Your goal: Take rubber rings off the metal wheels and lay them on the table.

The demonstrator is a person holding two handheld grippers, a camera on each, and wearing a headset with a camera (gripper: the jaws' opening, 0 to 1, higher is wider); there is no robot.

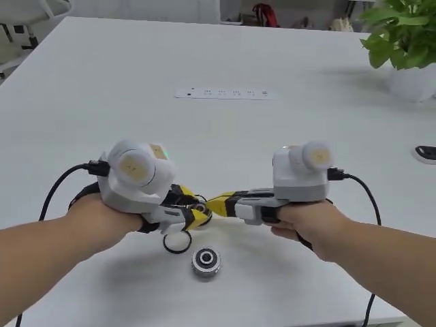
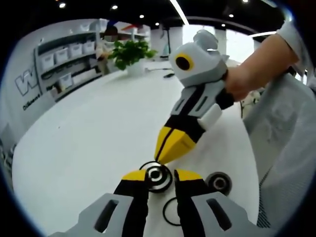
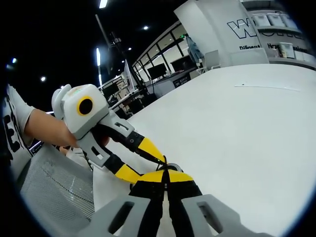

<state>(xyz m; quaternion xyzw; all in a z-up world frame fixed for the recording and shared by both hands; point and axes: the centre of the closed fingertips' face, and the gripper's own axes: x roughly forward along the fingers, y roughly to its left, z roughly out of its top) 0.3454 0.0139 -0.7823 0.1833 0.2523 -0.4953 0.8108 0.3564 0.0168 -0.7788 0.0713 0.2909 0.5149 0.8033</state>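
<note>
The left gripper (image 2: 163, 174) has its yellow-tipped jaws partly open and closed on the sides of a small metal wheel (image 2: 156, 174), holding it by the rim just above the white table (image 1: 286, 136). The wheel is a short, shiny disc with a round bore. Its flat face is turned towards the left gripper's camera, so its axle line runs across the line between the two jaw tips, not along it. A thin black rubber ring (image 2: 142, 178) still circles this wheel as a smooth, dark band. The right gripper (image 3: 168, 174) comes in from the opposite side, its long axis almost in line with the left one. Its jaws are pressed together to a narrow slit, forming a yellow wedge whose point sits on the far edge of that ring and appears to pinch the rubber. In the head view the two grippers meet tip to tip in front of the person. Just below them a loose ring (image 1: 177, 242) lies flat on the table as a thin black hoop. Beside it a second wheel (image 1: 206, 262) lies flat with its bore pointing up and its silver rim showing. A white power strip (image 1: 225, 93) lies further back, and a leafy plant (image 1: 402, 30) stands at the far right corner.
</note>
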